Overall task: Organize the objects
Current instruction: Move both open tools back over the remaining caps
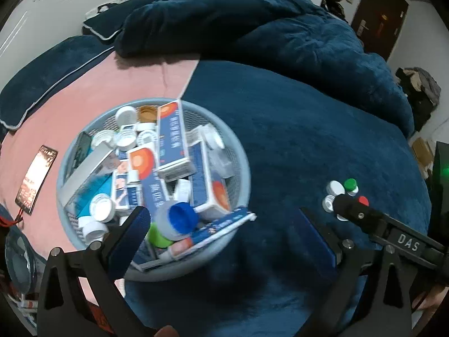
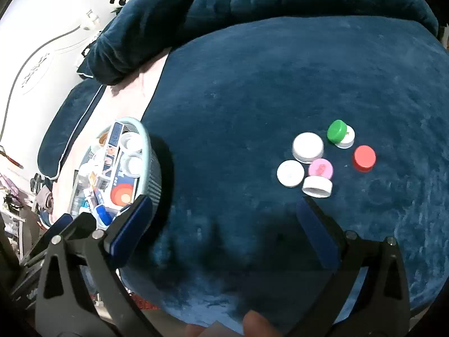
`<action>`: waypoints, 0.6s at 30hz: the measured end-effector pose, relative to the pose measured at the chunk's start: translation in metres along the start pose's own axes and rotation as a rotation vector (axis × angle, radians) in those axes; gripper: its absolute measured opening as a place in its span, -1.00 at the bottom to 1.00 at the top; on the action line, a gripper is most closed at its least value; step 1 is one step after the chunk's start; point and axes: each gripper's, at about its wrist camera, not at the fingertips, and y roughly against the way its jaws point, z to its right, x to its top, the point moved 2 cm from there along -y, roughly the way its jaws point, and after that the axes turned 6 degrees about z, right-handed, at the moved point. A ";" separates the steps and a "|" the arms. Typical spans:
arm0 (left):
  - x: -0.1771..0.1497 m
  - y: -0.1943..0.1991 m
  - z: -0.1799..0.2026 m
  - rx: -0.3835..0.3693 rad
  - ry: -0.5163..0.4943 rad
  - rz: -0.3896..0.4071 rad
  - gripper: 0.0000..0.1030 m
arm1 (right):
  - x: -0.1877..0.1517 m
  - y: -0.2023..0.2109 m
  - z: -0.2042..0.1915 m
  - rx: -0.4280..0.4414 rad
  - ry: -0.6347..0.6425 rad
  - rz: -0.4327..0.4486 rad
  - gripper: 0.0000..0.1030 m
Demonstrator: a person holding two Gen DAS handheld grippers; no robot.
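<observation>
Right gripper (image 2: 224, 224) hangs over the blue blanket (image 2: 252, 84) with its jaws spread wide and nothing between them. The cluster of loose caps (image 2: 317, 157) lies ahead at about one o'clock, the tipped white cap (image 2: 317, 186) closest, just off the right finger. The basket (image 1: 238, 151) full of boxes and caps sits at ten o'clock of that gripper, right under the left gripper (image 1: 224, 224), also wide open and empty. The caps look like the right hand's job, though motion blur leaves that unsure.
</observation>
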 end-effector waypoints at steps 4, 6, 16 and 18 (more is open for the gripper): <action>0.001 -0.003 0.012 -0.012 -0.020 -0.009 0.99 | 0.001 0.002 0.008 -0.005 -0.005 0.000 1.00; 0.000 -0.005 0.018 -0.018 -0.026 -0.017 0.99 | 0.002 0.003 0.015 -0.009 -0.013 0.000 1.00; -0.006 -0.013 0.048 -0.050 -0.068 -0.039 0.99 | 0.006 0.009 0.042 -0.027 -0.059 0.005 1.00; -0.007 -0.015 0.055 -0.060 -0.077 -0.048 0.99 | 0.006 0.010 0.046 -0.030 -0.063 0.003 1.00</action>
